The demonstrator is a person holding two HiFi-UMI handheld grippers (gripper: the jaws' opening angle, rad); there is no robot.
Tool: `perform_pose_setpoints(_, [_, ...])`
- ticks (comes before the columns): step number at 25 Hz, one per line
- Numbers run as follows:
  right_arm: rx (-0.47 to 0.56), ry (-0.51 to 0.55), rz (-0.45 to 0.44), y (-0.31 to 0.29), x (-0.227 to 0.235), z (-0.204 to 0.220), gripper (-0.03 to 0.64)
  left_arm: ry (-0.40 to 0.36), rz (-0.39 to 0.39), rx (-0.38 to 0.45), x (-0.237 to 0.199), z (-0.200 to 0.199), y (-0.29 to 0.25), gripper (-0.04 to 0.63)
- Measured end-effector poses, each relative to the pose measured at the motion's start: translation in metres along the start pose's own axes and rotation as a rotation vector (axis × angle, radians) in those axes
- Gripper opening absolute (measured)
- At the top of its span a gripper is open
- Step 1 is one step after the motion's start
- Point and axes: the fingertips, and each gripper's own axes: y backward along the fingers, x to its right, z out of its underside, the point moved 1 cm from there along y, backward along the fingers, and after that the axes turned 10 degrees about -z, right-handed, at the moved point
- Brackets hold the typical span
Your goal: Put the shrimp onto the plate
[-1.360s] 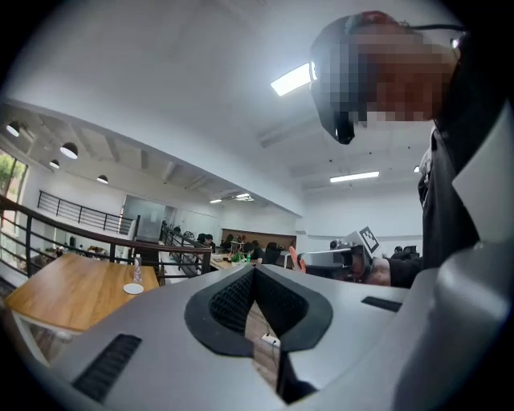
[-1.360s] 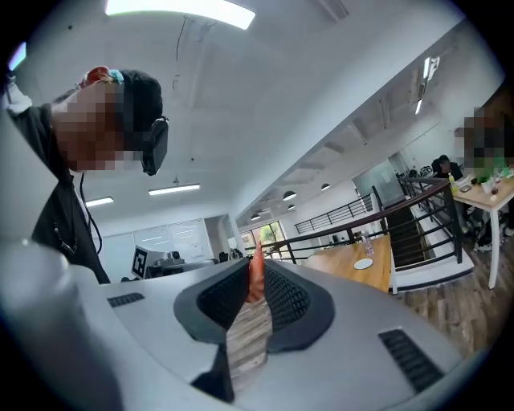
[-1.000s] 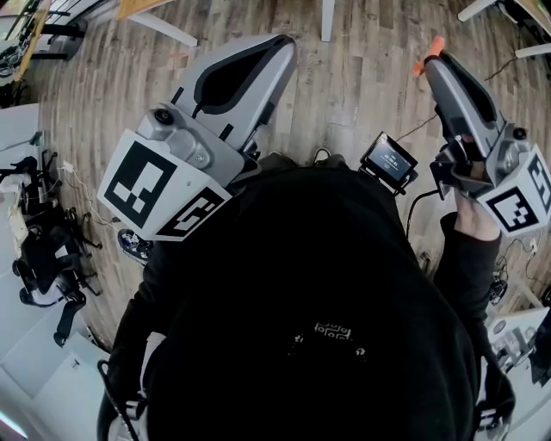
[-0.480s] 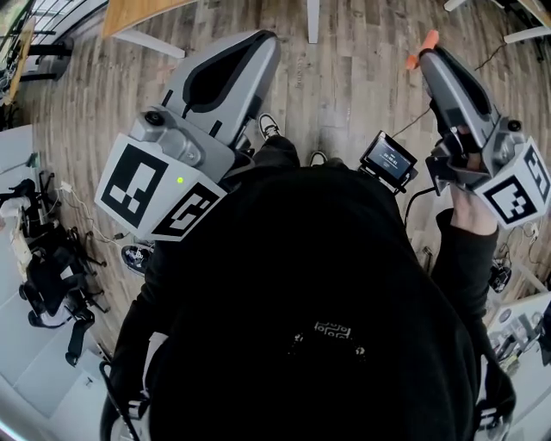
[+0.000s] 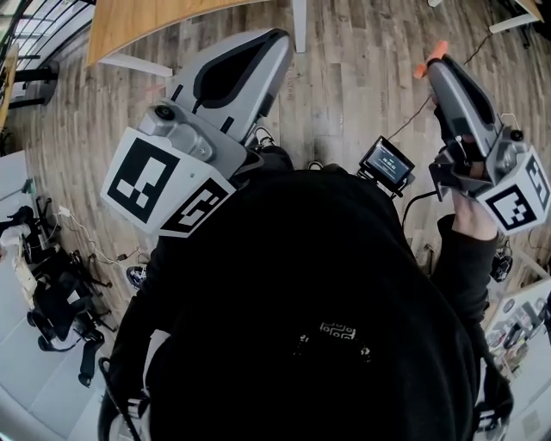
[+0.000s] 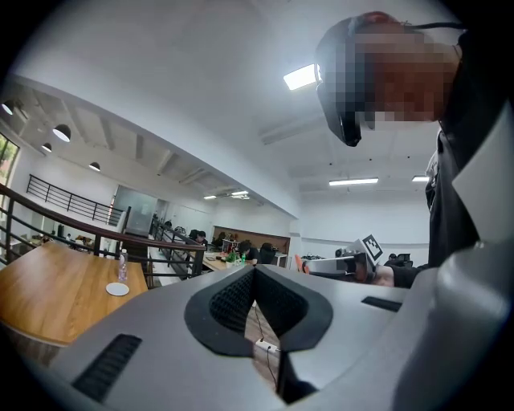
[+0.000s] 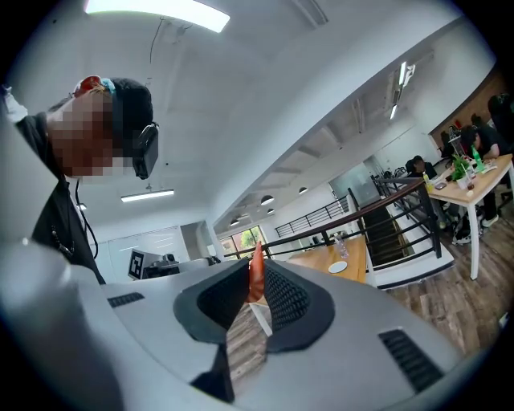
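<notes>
Pale wood plank floor (image 5: pixel 344 95) is filling the background under the person, who is wearing a black top (image 5: pixel 310 284). The light brown wooden table (image 5: pixel 146 17) is showing at the head view's top left, well apart from both claws.

The grey left gripper (image 5: pixel 280 39) is being held up over the floor with its claw pressed together at the tips. Nothing is sitting between them; only floor is showing through the gap behind.

The grey right gripper (image 5: pixel 433 65) is also being held in the air over the floor, and its claw is pinching the small orange shrimp (image 7: pixel 256 273).

The small round white plate (image 6: pixel 117 289) is lying near one edge of the table, just beside a clear bottle (image 6: pixel 122 265), and is looking empty.

Progress, as a judgement: the pickup is looking done and the shrimp is being carried. What is remaining is reaching the table, lowering over the plate and letting go.

The shrimp's long axis is running in line with the jaws. A narrow end is poking out past the tips, away from the person. In the right gripper view it is standing near upright; head or tail end, cannot tell.
</notes>
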Motion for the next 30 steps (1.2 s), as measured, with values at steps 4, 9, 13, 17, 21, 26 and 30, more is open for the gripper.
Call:
perform_pose_setpoints(4, [-0.007,0.01,0.004,-0.02,0.006,-0.005,0.066,0.007,0.01,-0.004,-0.018,-0.004,-0.003,0.003])
perform_pose_setpoints(9, [-0.01,0.016,0.0,-0.044,0.01,-0.008,0.066,0.011,0.012,-0.013,-0.048,-0.008,-0.005,0.003])
perform_pose_setpoints(13, [-0.02,0.017,0.013,-0.079,0.014,-0.016,0.066,0.023,0.031,-0.005,-0.078,-0.02,-0.011,0.003])
perform_pose_setpoints(17, [-0.022,0.026,0.039,-0.1,0.016,-0.022,0.066,0.032,0.081,-0.007,-0.091,-0.023,-0.018,0.003])
perform_pose_setpoints(21, [-0.019,0.028,0.074,-0.113,0.019,-0.023,0.066,0.033,0.097,-0.013,-0.11,-0.024,-0.022,0.003])
perform_pose_setpoints(26, [-0.022,0.04,0.1,-0.141,0.017,-0.024,0.066,0.037,0.095,-0.011,-0.145,-0.029,-0.025,0.003])
perform_pose_setpoints(30, [-0.025,0.043,0.112,-0.161,0.016,-0.022,0.066,0.042,0.115,-0.013,-0.164,-0.027,-0.025,0.003])
